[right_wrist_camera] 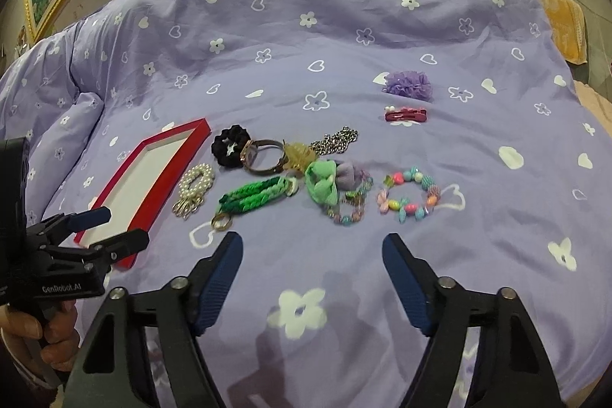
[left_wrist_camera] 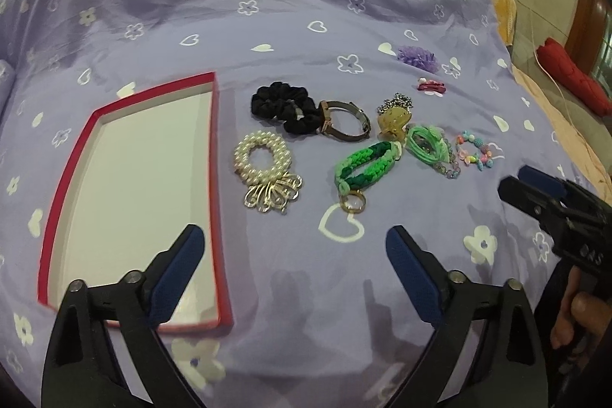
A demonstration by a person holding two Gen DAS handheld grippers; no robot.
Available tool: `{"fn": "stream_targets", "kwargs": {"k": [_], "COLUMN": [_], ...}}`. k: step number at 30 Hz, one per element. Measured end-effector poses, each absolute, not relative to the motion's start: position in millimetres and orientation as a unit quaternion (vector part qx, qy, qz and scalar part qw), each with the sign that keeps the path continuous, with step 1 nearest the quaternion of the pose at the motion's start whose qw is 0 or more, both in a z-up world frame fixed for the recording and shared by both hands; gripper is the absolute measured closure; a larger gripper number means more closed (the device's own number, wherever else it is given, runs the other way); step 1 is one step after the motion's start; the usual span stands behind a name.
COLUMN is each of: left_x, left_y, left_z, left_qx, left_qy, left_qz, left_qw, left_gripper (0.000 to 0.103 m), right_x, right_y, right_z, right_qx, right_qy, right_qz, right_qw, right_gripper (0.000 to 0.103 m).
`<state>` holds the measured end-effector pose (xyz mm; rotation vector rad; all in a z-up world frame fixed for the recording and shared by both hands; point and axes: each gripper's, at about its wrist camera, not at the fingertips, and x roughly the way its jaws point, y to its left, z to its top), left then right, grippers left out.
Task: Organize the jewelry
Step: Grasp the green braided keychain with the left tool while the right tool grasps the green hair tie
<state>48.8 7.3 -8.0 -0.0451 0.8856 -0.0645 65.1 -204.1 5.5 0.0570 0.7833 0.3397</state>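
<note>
Jewelry is seen spread in a loose cluster on the purple flowered bedspread (right_wrist_camera: 344, 37), just right of the red-rimmed tray (left_wrist_camera: 220, 155), whose white floor is bare; nothing has been sorted into it yet, by the look of it. Largest first: the black scrunchie (left_wrist_camera: 285, 102) is laid touching the strap watch (left_wrist_camera: 344, 121), and the pearl bracelet (left_wrist_camera: 262, 159) is set nearest the tray, a likely first pick. The green braided keyring (left_wrist_camera: 363, 167) is stretched beside a green bow bracelet (right_wrist_camera: 325, 186), with the pastel bead bracelet (right_wrist_camera: 409, 197) apart on the right. Farther back, a purple flower clip (right_wrist_camera: 409, 85) and a red hair clip (right_wrist_camera: 405, 114) are kept separate. Both the left gripper (left_wrist_camera: 294, 251) and the right gripper (right_wrist_camera: 311, 255) are held spread above the cloth, nothing between their pads.
</note>
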Motion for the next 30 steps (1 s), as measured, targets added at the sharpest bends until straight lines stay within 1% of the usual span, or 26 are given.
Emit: {"fn": "stream_targets", "kwargs": {"k": [2, 4, 6, 9, 13, 16, 18, 21, 23, 25, 26, 27, 28, 30], "left_x": [59, 69, 81, 97, 115, 127, 136, 146, 152, 155, 156, 157, 158, 159], "left_y": [4, 1, -3, -7, -12, -15, -18, -19, -21, -24, -25, -26, -28, -29], "left_z": [-8, -9, -10, -14, -22, -29, -34, -40, -44, -48, -49, -51, -52, -54], "left_qx": [-0.014, -0.006, 0.000, 0.007, 0.003, 0.003, 0.003, -0.004, -0.011, -0.011, -0.011, -0.011, -0.012, -0.016], "left_qy": [0.433, 0.439, 0.446, 0.458, 0.474, 0.485, 0.495, 0.507, 0.515, 0.519, 0.520, 0.521, 0.524, 0.526], "left_qz": [-0.038, -0.047, -0.057, -0.070, -0.086, -0.093, -0.100, -0.107, -0.116, -0.123, -0.125, -0.129, -0.134, -0.140], "left_qw": [0.900, 0.897, 0.893, 0.886, 0.876, 0.869, 0.863, 0.855, 0.849, 0.846, 0.845, 0.843, 0.841, 0.839], "left_gripper": [0.012, 0.014, 0.016, 0.017, 0.018, 0.021, 0.027, 0.034, 0.037, 0.039, 0.040, 0.044, 0.045, 0.046], "right_x": [75, 86, 98, 113, 131, 143, 150, 158, 161, 165, 167, 168, 170, 171], "right_y": [-204, -203, -202, -200, -197, -196, -194, -191, -190, -189, -189, -189, -189, -189], "right_z": [5, 5, 2, -3, -9, -15, -19, -26, -29, -34, -35, -37, -39, -40], "right_qx": [0.028, 0.032, 0.037, 0.046, 0.042, 0.039, 0.036, 0.030, 0.029, 0.028, 0.029, 0.030, 0.031, 0.034], "right_qy": [0.384, 0.390, 0.400, 0.418, 0.432, 0.444, 0.453, 0.465, 0.470, 0.475, 0.476, 0.478, 0.480, 0.481], "right_qz": [0.168, 0.173, 0.179, 0.187, 0.188, 0.185, 0.184, 0.181, 0.178, 0.177, 0.178, 0.179, 0.181, 0.183], "right_qw": [0.907, 0.904, 0.898, 0.888, 0.881, 0.876, 0.872, 0.866, 0.864, 0.862, 0.861, 0.859, 0.858, 0.857], "right_gripper": [0.038, 0.042, 0.049, 0.054, 0.056, 0.057, 0.065, 0.068, 0.070, 0.074, 0.078, 0.084, 0.086, 0.087]}}
